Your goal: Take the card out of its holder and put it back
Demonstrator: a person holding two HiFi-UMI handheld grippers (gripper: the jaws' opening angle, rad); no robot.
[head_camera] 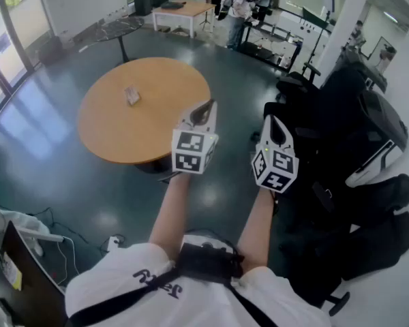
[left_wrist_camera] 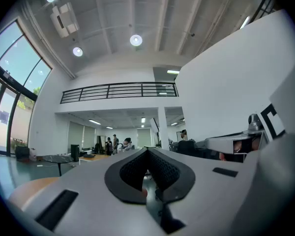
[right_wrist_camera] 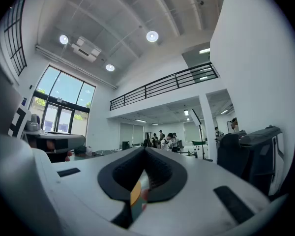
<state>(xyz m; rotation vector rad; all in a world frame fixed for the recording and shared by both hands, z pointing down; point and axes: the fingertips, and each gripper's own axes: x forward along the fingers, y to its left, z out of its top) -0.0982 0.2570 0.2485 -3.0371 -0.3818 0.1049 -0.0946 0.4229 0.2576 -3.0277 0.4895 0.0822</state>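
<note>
A small card holder with a card in it (head_camera: pixel 131 95) stands on the round wooden table (head_camera: pixel 116 138), left of its middle. Both grippers are held up in the air off the table's near right edge, well away from the holder. My left gripper (head_camera: pixel 206 107) has its jaws together with nothing between them; in its own view the left gripper (left_wrist_camera: pixel 147 149) points over the room with its tips meeting. My right gripper (head_camera: pixel 272 120) is beside it, further right; the right gripper (right_wrist_camera: pixel 145 149) is shut and empty too. The holder shows in neither gripper view.
Black office chairs (head_camera: pixel 327 107) and a white and black machine (head_camera: pixel 382 148) crowd the right side. A dark round table (head_camera: pixel 116 29) and a wooden desk with people (head_camera: pixel 242 5) stand at the far end. A monitor (head_camera: pixel 20 278) and cables lie at the lower left.
</note>
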